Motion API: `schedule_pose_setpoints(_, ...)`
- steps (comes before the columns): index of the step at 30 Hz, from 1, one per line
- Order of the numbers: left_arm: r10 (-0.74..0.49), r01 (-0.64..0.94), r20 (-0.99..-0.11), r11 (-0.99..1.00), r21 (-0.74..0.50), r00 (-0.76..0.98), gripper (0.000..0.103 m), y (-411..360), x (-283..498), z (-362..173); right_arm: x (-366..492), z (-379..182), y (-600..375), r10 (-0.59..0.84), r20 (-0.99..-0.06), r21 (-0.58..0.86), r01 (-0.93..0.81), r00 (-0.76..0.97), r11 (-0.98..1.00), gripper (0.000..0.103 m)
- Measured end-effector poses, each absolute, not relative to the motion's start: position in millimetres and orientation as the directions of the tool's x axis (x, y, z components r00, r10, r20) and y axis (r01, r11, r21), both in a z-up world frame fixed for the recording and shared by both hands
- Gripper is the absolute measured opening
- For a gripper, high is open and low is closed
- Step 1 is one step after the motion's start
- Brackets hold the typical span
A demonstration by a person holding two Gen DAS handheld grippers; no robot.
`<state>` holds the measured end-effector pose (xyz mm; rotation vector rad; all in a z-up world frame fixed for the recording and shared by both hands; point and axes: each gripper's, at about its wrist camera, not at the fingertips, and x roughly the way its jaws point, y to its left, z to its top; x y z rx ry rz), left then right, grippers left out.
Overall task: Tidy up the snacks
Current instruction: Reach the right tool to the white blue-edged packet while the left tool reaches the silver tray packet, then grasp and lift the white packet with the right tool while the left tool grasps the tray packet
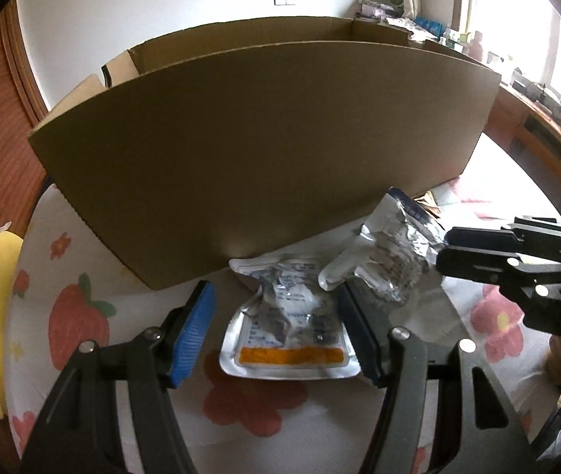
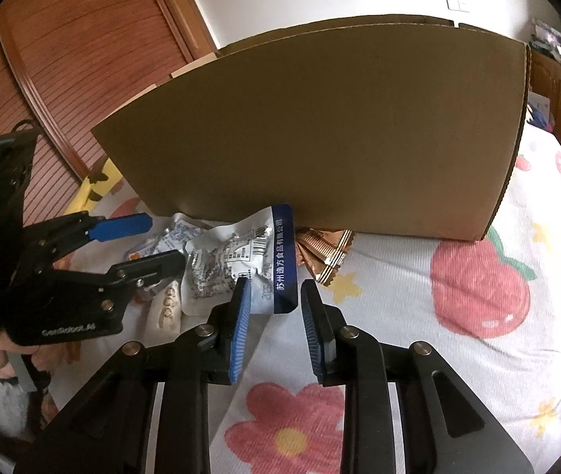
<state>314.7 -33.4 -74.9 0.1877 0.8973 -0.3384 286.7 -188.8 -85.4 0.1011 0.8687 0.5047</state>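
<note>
- The silver snack pouch (image 1: 288,328) with an orange band lies flat on the flowered bed cover (image 1: 82,316), just in front of the cardboard box (image 1: 264,150). It looks light, crinkly and slippery; I would pinch a flat sealed edge.
- A second pouch (image 2: 240,264), with a blue edge, lies beside it, equally soft.
- The left gripper (image 1: 276,330) is spread wide around the first pouch, holding nothing.
- The right gripper (image 2: 272,331) is parted at the blue edge, not yet clamped.
</note>
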Motion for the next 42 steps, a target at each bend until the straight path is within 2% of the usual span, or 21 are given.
schedule_pose_setpoints(7,-0.226,0.375,-0.791,0.927,0.004,0.568,0.062,-26.5,314.9,-75.5,282.4,-81.2,-187.1,0.438,-0.698,0.242,-0.39,0.566,0.889,0.029)
schedule_pose_setpoints(9,-0.234,0.373,-0.792,0.928,-0.009,0.564,0.052,-21.5,316.2,-76.1,279.8,-77.5,-185.9,0.411,-0.693,0.197,-0.393,0.593,0.898,0.031)
schedule_pose_setpoints(11,-0.215,0.369,-0.792,0.929,0.013,0.571,0.048,-23.0,314.9,-77.1,279.6,-75.1,-184.2,0.396,-0.691,0.169,-0.398,0.604,0.902,0.034)
schedule_pose_setpoints(13,-0.217,0.372,-0.797,0.928,0.01,0.563,0.048,-21.1,314.8,-78.0,282.7,-74.3,-182.1,0.402,-0.7,0.169,-0.409,0.59,0.897,0.044)
schedule_pose_setpoints(17,-0.225,0.375,-0.801,0.927,-0.001,0.554,0.053,-17.6,314.2,-80.3,289.1,-72.9,-174.4,0.41,-0.706,0.163,-0.431,0.577,0.888,0.053)
schedule_pose_setpoints(21,-0.224,0.378,-0.808,0.926,-0.002,0.544,0.061,-19.3,315.7,-84.2,295.2,-74.0,-162.7,0.411,-0.719,0.149,-0.454,0.56,0.879,0.056)
schedule_pose_setpoints(28,-0.252,0.384,-0.81,0.923,-0.036,0.529,0.065,-16.0,318.3,-87.6,304.5,-74.5,-148.1,0.371,-0.739,0.095,-0.457,0.563,0.884,0.066)
schedule_pose_setpoints(32,-0.262,0.401,-0.813,0.915,-0.038,0.521,0.066,-6.8,318.1,-87.4,307.7,-76.0,-141.8,0.351,-0.751,0.074,-0.457,0.559,0.886,0.077)
schedule_pose_setpoints(34,-0.265,0.412,-0.809,0.911,-0.032,0.524,0.062,-6.5,314.4,-87.0,307.6,-77.1,-138.6,0.336,-0.756,0.049,-0.464,0.562,0.885,0.079)
schedule_pose_setpoints(37,-0.256,0.407,-0.798,0.913,-0.015,0.546,0.047,-1.0,310.2,-81.1,307.3,-81.6,-129.9,0.305,-0.764,0.006,-0.467,0.569,0.884,0.083)
schedule_pose_setpoints(42,-0.274,0.406,-0.799,0.913,-0.042,0.536,0.046,10.8,303.0,-80.3,311.6,-90.0,-129.8,0.26,-0.785,-0.023,-0.446,0.562,0.895,0.087)
